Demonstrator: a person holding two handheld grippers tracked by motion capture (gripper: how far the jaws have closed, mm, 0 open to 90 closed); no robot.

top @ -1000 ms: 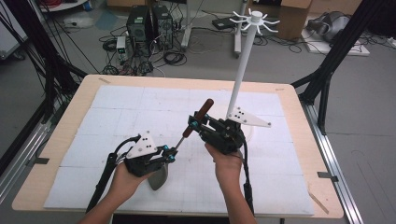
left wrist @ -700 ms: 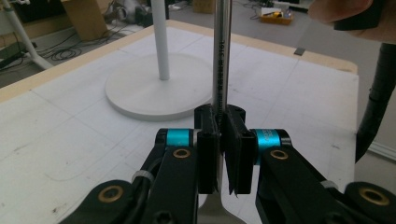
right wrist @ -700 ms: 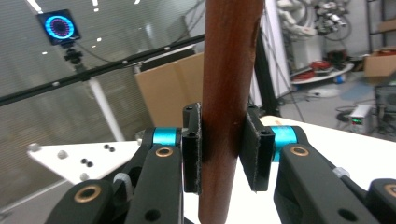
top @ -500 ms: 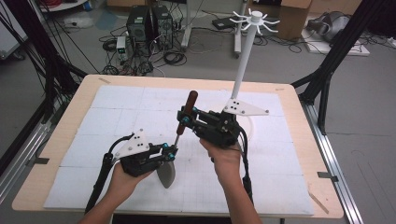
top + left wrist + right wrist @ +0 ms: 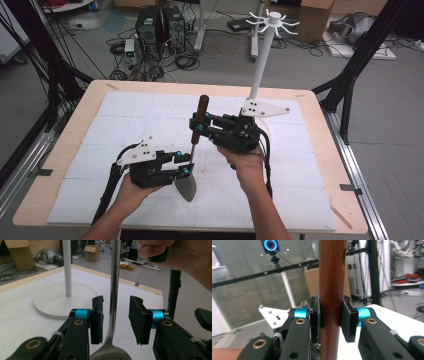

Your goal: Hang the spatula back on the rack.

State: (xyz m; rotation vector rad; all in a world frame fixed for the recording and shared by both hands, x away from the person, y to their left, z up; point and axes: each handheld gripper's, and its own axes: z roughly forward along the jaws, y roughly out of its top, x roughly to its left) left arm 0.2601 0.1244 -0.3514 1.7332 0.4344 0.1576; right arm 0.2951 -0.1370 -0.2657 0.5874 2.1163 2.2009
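Spatula [image 5: 192, 150] handle clamped by right gripper [image 5: 330, 315]; left gripper [image 5: 115, 315] apart, seemingly untouching its shaft.

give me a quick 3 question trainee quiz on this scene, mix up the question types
1. True or false: the right tool is shut on the wooden handle of the spatula.

2. Multiple choice: how does the left tool stand to the metal shaft?
A. clamped tight on it
B. open, with the shaft between its jaws
C. far off from it

3. Fill in: the white stand rises from a round ____ on the table.

Key
1. True; both pads press the handle in the right gripper view.
2. B; there are gaps on both sides of the shaft in the left gripper view.
3. base.
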